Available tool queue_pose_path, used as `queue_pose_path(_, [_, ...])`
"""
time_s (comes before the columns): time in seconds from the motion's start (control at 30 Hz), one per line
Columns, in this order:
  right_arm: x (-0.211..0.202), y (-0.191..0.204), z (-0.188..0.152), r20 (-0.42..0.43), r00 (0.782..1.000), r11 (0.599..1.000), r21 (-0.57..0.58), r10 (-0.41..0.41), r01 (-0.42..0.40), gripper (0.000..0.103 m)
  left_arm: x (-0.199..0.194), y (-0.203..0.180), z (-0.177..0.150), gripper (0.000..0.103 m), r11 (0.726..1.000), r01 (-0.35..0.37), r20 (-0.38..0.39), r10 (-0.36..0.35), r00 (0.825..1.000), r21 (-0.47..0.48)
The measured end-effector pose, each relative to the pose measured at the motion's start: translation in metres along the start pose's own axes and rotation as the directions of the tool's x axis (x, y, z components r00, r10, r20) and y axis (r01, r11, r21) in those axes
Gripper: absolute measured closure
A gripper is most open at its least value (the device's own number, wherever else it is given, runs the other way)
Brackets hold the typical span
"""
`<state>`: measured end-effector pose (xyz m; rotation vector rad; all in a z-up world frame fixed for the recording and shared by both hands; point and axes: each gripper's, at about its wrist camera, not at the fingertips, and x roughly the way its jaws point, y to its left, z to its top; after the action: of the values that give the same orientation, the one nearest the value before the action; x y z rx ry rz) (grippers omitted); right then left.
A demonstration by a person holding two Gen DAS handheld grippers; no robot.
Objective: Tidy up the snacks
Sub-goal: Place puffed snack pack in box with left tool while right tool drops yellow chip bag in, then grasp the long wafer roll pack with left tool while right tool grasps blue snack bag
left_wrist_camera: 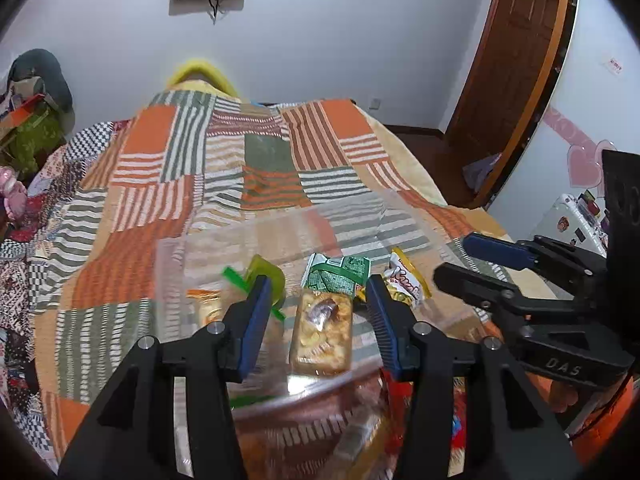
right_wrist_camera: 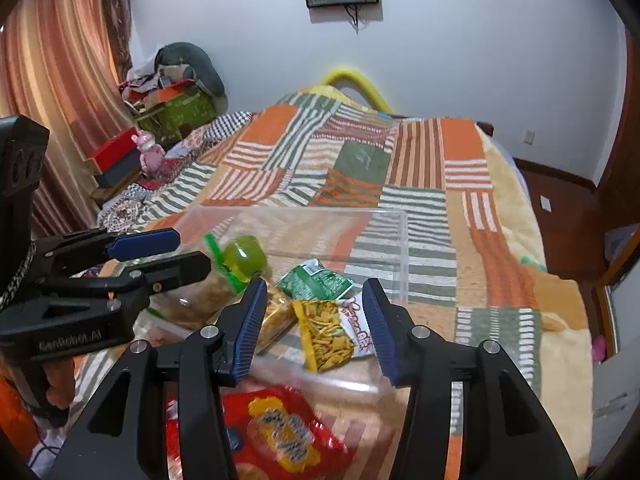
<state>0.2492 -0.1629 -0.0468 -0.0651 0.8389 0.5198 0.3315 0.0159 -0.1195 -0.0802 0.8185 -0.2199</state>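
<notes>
A clear plastic box [right_wrist_camera: 403, 248] sits on the patchwork bedspread and holds several snacks. My left gripper [left_wrist_camera: 320, 314] hangs open over the box [left_wrist_camera: 170, 280], with a clear pack of golden snacks [left_wrist_camera: 322, 332] lying below between its blue pads, untouched. A green packet [left_wrist_camera: 338, 276] and a green jelly cup [left_wrist_camera: 266, 270] lie beyond. My right gripper [right_wrist_camera: 316, 322] is open above a yellow chip packet [right_wrist_camera: 326, 334], beside the green packet [right_wrist_camera: 314, 280] and the jelly cup [right_wrist_camera: 244, 258]. A red packet [right_wrist_camera: 280, 432] lies nearest, blurred. Each gripper shows at the edge of the other's view.
The bedspread [right_wrist_camera: 416, 168] stretches far beyond the box. Boxes, clothes and a pink toy [right_wrist_camera: 150, 152] are piled at the bed's left by a curtain. A wooden door [left_wrist_camera: 516, 60] and a small white fridge [left_wrist_camera: 572, 216] stand to the right. A hand [right_wrist_camera: 60, 384] holds the left gripper.
</notes>
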Motion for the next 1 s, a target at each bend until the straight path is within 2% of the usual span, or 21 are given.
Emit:
queue_pose_path(0.3, [-0.058,0.027,-0.021,0.059,0.998,1.000,-0.030,-0.007,0.008,0.048,-0.076,0.004,-0.035,0.048,0.999,-0.047,0.046,0.047,0.998,0.014])
queue_pose_path(0.5, [-0.079,0.047,-0.054,0.029,0.999,1.000,-0.019,0.023,-0.023,0.041,-0.107,0.013,-0.084,0.046,0.997,-0.074,0.011,0.074,0.997,0.017])
queue_pose_path(0.7, [-0.073,0.069,-0.088,-0.039,0.998,0.999,0.001,0.054,-0.054,0.025,-0.104,0.027,-0.138,0.046,0.997,-0.079,-0.071,0.078,0.994,0.000])
queue_pose_path(0.83, [-0.053,0.083,-0.105,-0.106,0.992,0.998,0.015,0.069,-0.068,0.024,-0.095,0.033,-0.167,0.046,0.997,-0.081,-0.125,0.080,0.989,-0.004])
queue_pose_path(1.0, [-0.031,0.093,-0.119,-0.181,0.980,0.997,0.030,0.076,-0.072,0.020,-0.085,0.034,-0.193,0.046,0.999,-0.031,-0.171,0.024,0.985,-0.037])
